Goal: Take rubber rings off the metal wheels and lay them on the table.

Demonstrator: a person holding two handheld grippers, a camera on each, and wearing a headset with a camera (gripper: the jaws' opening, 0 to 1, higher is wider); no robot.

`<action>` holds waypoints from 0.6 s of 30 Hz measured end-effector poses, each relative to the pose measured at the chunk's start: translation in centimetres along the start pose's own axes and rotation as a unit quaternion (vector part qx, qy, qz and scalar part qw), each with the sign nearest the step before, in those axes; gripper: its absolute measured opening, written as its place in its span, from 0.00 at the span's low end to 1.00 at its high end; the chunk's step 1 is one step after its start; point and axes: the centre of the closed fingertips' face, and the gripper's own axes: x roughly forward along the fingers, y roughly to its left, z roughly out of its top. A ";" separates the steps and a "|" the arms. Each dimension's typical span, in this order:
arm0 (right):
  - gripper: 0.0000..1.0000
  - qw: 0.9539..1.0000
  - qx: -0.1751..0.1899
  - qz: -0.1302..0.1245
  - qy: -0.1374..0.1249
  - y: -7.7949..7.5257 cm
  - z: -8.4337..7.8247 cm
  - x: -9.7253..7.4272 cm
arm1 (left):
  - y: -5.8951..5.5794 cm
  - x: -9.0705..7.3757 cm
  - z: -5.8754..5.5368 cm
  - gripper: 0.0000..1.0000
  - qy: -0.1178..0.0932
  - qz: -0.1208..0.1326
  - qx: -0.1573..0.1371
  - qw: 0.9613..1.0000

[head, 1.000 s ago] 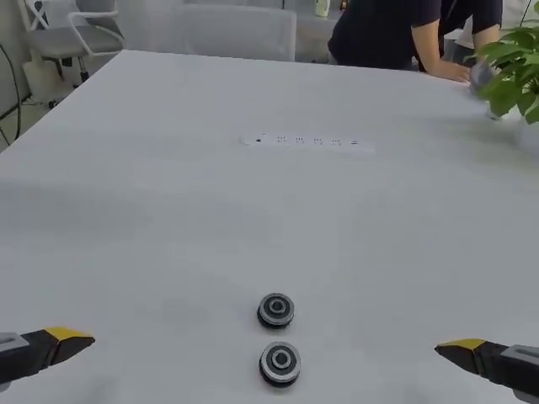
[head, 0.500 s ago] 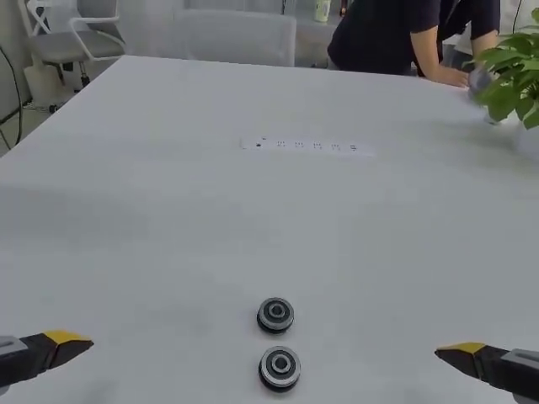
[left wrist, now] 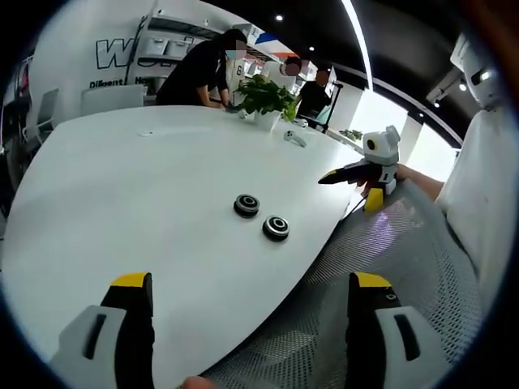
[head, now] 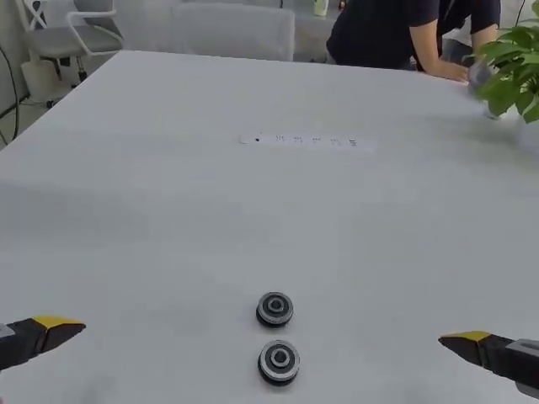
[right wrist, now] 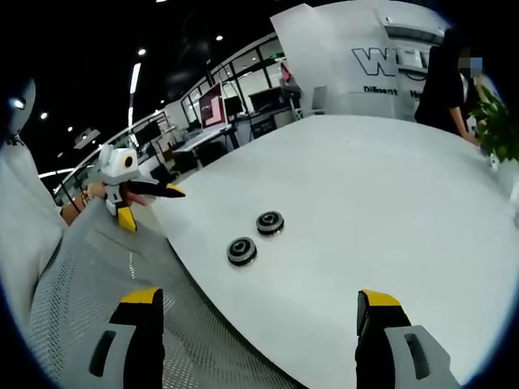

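Note:
Two metal wheels with black rubber rings lie flat on the white table (head: 168,210), near its front edge. One is the far wheel (head: 274,309) and the other the near wheel (head: 279,363). My left gripper (head: 63,326) hovers off the front left, well apart from them. My right gripper (head: 459,341) is at the front right, also apart. In the left gripper view, the left gripper (left wrist: 250,280) stands open and empty, with both wheels (left wrist: 246,205) (left wrist: 276,228) ahead. In the right gripper view, the right gripper (right wrist: 259,297) is open and empty, facing the wheels (right wrist: 270,223) (right wrist: 242,250).
A white power strip (head: 303,140) lies mid-table. A green plant (head: 514,71) stands at the far right, with a person (head: 387,34) leaning on the far edge. Grey chairs (head: 76,34) stand beyond the table. A mesh chair back (left wrist: 389,243) sits by the front edge.

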 end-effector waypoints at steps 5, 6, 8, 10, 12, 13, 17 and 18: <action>0.99 1.000 -0.007 -0.002 -0.002 -0.2 0.2 0.0 | 0.1 -0.7 1.3 0.99 -0.013 0.009 0.015 1.000; 0.99 1.000 -0.010 -0.002 -0.002 -0.2 0.2 0.0 | 0.1 -0.8 1.4 0.99 -0.013 0.009 0.017 1.000; 0.99 1.000 -0.014 0.000 -0.002 -0.1 0.3 0.0 | 0.2 -0.9 1.3 0.99 -0.006 0.010 0.024 1.000; 0.99 1.000 -0.019 -0.002 0.000 -0.1 0.3 -0.1 | 0.2 -1.0 1.1 0.99 0.002 0.008 0.031 0.999; 0.99 1.000 -0.024 -0.006 0.000 -0.2 0.4 -0.2 | 0.1 -1.1 1.0 0.99 0.006 0.006 0.035 0.999; 0.99 1.000 -0.026 -0.007 -0.001 -0.2 0.5 -0.3 | 0.1 -1.1 1.1 0.99 0.006 0.006 0.036 0.999; 0.99 0.999 -0.033 -0.001 -0.010 0.2 1.8 -0.8 | -0.2 -1.3 1.5 0.99 0.002 0.001 0.041 0.999; 0.99 0.999 -0.036 0.000 -0.013 0.2 2.1 -0.9 | -0.3 -1.3 1.6 0.99 0.001 -0.001 0.043 0.999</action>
